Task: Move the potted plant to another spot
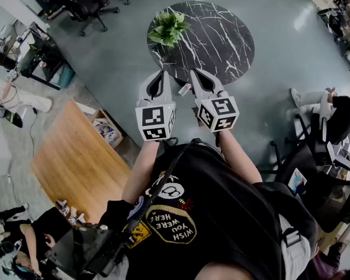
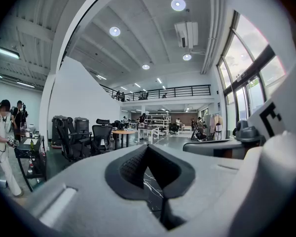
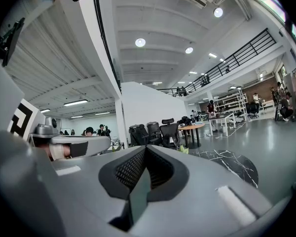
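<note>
Bearing a potted plant (image 1: 168,28): black marble table (image 1: 219,42), grey floor (image 1: 119,48).

In view are one round black marble-look table (image 1: 221,45) with white veins, one green leafy potted plant (image 1: 169,28), one rectangular light wooden tabletop (image 1: 76,156) and two grey hand-held grippers, the left gripper (image 1: 161,73) and the right gripper (image 1: 196,72), each bearing one black-and-white marker cube (image 1: 156,121).
</note>
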`<state>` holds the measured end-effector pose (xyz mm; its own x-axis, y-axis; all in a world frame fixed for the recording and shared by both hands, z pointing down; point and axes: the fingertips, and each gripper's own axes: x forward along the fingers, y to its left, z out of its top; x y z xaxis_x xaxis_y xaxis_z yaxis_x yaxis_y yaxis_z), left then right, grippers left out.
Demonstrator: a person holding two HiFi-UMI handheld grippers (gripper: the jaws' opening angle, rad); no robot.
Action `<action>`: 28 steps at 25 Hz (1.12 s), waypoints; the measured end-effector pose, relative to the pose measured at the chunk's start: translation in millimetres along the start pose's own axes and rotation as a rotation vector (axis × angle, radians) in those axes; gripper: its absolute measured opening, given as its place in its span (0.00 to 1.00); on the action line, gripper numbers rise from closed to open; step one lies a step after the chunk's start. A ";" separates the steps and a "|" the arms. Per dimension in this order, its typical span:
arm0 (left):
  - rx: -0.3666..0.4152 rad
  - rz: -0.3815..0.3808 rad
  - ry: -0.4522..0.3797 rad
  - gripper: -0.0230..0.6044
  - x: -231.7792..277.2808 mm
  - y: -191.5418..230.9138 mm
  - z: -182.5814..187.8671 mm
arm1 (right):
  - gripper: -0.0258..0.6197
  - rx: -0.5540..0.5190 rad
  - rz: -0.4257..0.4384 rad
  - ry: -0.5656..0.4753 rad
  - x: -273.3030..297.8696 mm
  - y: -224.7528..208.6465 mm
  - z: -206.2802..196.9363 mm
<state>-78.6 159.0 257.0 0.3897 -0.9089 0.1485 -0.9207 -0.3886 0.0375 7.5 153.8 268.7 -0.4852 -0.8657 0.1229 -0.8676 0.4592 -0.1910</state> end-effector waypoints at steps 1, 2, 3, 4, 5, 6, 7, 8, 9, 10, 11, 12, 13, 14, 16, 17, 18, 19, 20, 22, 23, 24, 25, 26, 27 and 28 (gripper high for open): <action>0.000 -0.003 0.001 0.04 0.7 -1.7 -0.3 | 0.04 -0.001 -0.001 0.001 -1.0 -1.0 -0.2; 0.000 -0.005 0.001 0.04 1.3 -3.3 -0.6 | 0.04 -0.001 -0.001 0.002 -1.8 -1.8 -0.4; -0.001 -0.007 0.003 0.04 2.0 -4.5 -1.0 | 0.04 -0.002 -0.002 0.003 -2.4 -2.5 -0.5; 0.000 -0.009 0.003 0.04 2.9 -5.3 -1.1 | 0.04 -0.002 -0.001 0.004 -2.4 -3.2 -0.5; 0.000 -0.010 0.001 0.04 4.0 -6.0 -0.8 | 0.04 -0.003 -0.001 0.005 -2.1 -3.9 -0.2; 0.002 -0.011 0.000 0.04 5.1 -6.5 -0.1 | 0.04 -0.002 -0.001 0.005 -1.7 -4.8 0.3; 0.002 -0.011 0.001 0.04 5.9 -7.0 0.4 | 0.04 -0.001 -0.002 0.005 -1.5 -5.8 0.8; 0.002 -0.012 0.004 0.04 6.6 -7.6 0.5 | 0.04 0.000 -0.003 0.004 -1.5 -7.1 1.3; 0.002 -0.012 0.005 0.04 7.3 -8.1 0.6 | 0.04 0.002 -0.005 0.004 -1.6 -8.5 1.6; 0.001 -0.013 0.004 0.04 8.0 -8.3 0.7 | 0.04 0.003 -0.007 0.005 -1.4 -9.7 1.5; 0.001 -0.013 0.002 0.04 8.7 -8.1 0.6 | 0.04 0.003 -0.008 0.006 -1.0 -10.5 0.8; 0.001 -0.012 0.001 0.04 9.2 -7.3 -0.2 | 0.04 0.003 -0.007 0.008 -0.2 -10.9 -0.4; 0.000 -0.012 0.002 0.04 9.7 -6.0 -1.4 | 0.04 0.003 -0.007 0.009 0.8 -11.0 -1.7; 0.000 -0.011 0.003 0.04 10.1 -4.3 -2.5 | 0.04 0.003 -0.008 0.009 2.0 -10.9 -2.5; -0.002 -0.009 0.005 0.04 10.6 -0.4 -4.0 | 0.04 0.004 -0.007 0.006 4.3 -9.7 -3.6; -0.003 -0.008 0.006 0.04 10.7 1.6 -4.7 | 0.04 0.007 -0.006 0.006 5.5 -8.7 -3.9; -0.005 -0.008 0.007 0.04 10.9 3.7 -5.4 | 0.04 0.010 -0.005 0.007 6.9 -7.6 -4.3; -0.007 -0.007 0.009 0.04 11.1 6.2 -6.4 | 0.04 0.012 -0.003 0.009 8.7 -6.4 -4.9; -0.008 -0.006 0.011 0.04 11.4 9.4 -7.6 | 0.04 0.013 -0.002 0.011 11.2 -4.8 -5.9; -0.010 -0.006 0.016 0.04 12.1 17.8 -11.0 | 0.04 0.014 0.000 0.017 18.0 -1.0 -8.8; -0.008 -0.009 0.018 0.04 12.9 22.7 -12.9 | 0.04 0.015 -0.001 0.021 22.1 0.8 -10.8; -0.006 -0.016 0.019 0.04 14.2 27.6 -14.8 | 0.04 0.016 -0.002 0.024 26.5 2.4 -12.9; -0.003 -0.027 0.021 0.04 15.8 32.7 -16.9 | 0.04 0.018 -0.005 0.027 31.4 3.4 -15.2; -0.001 -0.036 0.024 0.04 17.4 38.0 -19.1 | 0.04 0.020 -0.008 0.030 36.5 4.1 -17.4; 0.001 -0.043 0.030 0.04 18.8 43.8 -21.5 | 0.04 0.023 -0.012 0.034 41.5 4.6 -19.6; 0.004 -0.046 0.036 0.04 20.0 49.6 -23.9 | 0.04 0.026 -0.016 0.037 46.5 5.2 -21.9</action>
<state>-117.1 125.2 285.5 0.4301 -0.8843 0.1820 -0.9018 -0.4301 0.0413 -21.9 120.3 294.8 -0.4756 -0.8647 0.1618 -0.8723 0.4398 -0.2135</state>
